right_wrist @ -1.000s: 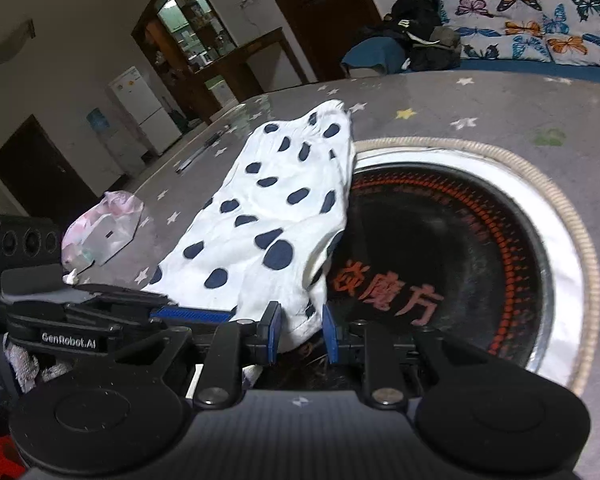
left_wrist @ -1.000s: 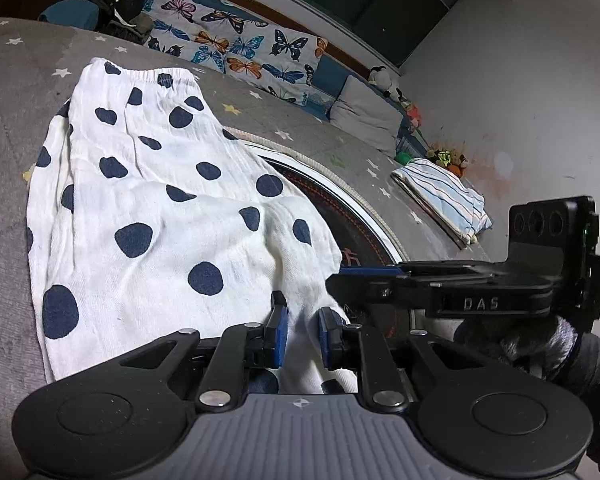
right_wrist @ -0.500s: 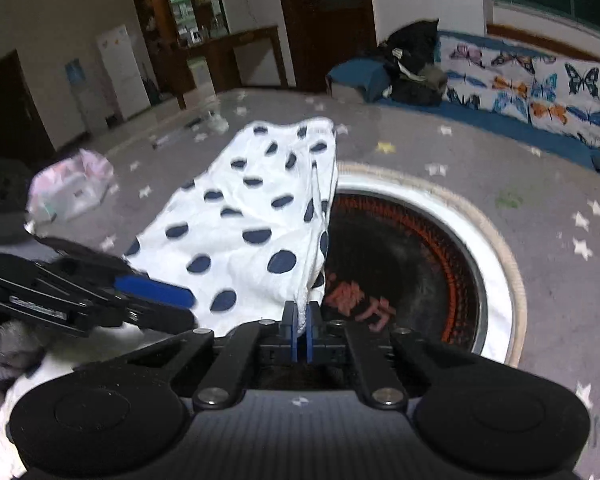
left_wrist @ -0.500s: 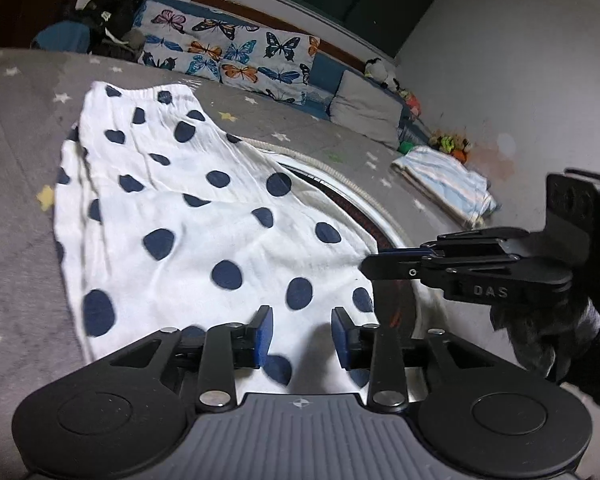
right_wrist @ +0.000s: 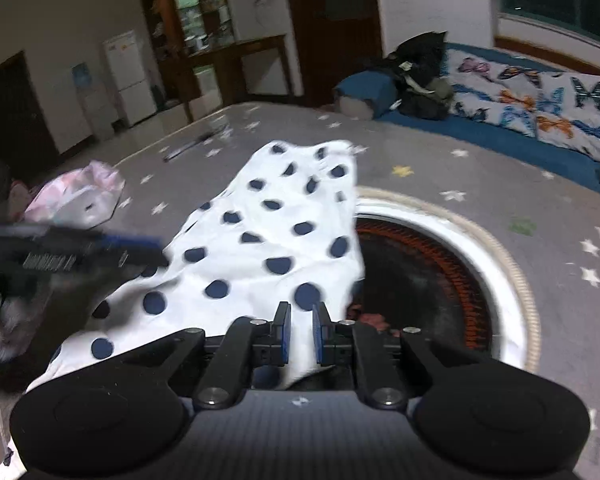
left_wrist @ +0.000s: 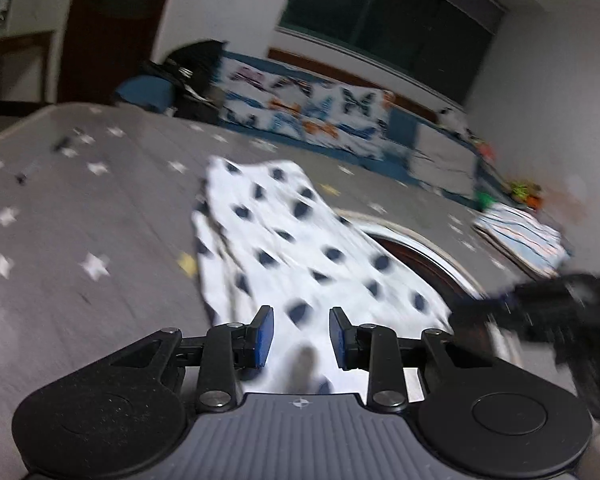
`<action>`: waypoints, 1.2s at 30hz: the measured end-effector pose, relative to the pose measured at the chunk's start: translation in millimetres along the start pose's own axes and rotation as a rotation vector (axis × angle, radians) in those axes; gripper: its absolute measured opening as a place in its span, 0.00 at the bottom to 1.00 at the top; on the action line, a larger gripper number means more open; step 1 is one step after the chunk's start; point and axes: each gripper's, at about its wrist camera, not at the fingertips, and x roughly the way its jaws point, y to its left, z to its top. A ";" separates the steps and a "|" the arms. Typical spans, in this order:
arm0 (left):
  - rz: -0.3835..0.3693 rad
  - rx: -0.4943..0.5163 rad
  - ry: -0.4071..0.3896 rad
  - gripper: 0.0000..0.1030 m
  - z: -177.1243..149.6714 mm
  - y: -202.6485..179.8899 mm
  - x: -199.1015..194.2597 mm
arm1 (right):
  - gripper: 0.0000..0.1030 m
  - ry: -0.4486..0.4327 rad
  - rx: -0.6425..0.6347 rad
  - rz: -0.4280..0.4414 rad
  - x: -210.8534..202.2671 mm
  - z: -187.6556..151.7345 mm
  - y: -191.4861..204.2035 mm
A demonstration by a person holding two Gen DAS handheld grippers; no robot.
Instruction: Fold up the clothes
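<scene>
Garment: spotted cloth (right_wrist: 268, 236) lies lengthwise on the starred mat (right_wrist: 440, 148), its 3 o'clock edge over the round ring (right_wrist: 496, 240).
Progress: apparently one lengthwise fold made; crosswise folds remain.
Left tongs (left_wrist: 301, 336): raised, blurred, jaws wide, holding nothing.
Right tongs (right_wrist: 300, 334): low at the 6 o'clock hem, jaws slightly parted, cloth between; grip uncertain.

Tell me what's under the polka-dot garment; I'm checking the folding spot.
The polka-dot garment lies on grey star-patterned carpet, its right edge overlapping the round mat. Anything beneath is covered.
</scene>
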 end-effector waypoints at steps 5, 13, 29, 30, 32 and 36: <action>0.062 0.002 0.024 0.31 11.3 12.9 19.5 | 0.11 0.031 -0.007 -0.001 13.2 -1.1 6.4; 0.099 0.014 -0.011 0.04 11.7 15.5 17.5 | 0.20 0.053 0.004 -0.020 21.5 -4.2 2.1; 0.130 -0.018 -0.029 0.09 26.2 24.6 15.1 | 0.23 0.042 -0.015 0.009 21.9 18.3 -0.1; 0.118 -0.017 -0.038 0.09 29.7 24.4 15.4 | 0.23 0.040 -0.017 0.015 25.4 23.1 0.1; 0.096 -0.009 -0.034 0.09 33.9 23.1 20.0 | 0.23 0.040 -0.018 0.028 33.7 32.1 0.2; 0.064 0.027 0.013 0.08 35.4 21.7 42.1 | 0.23 0.060 -0.032 0.038 57.5 43.8 0.8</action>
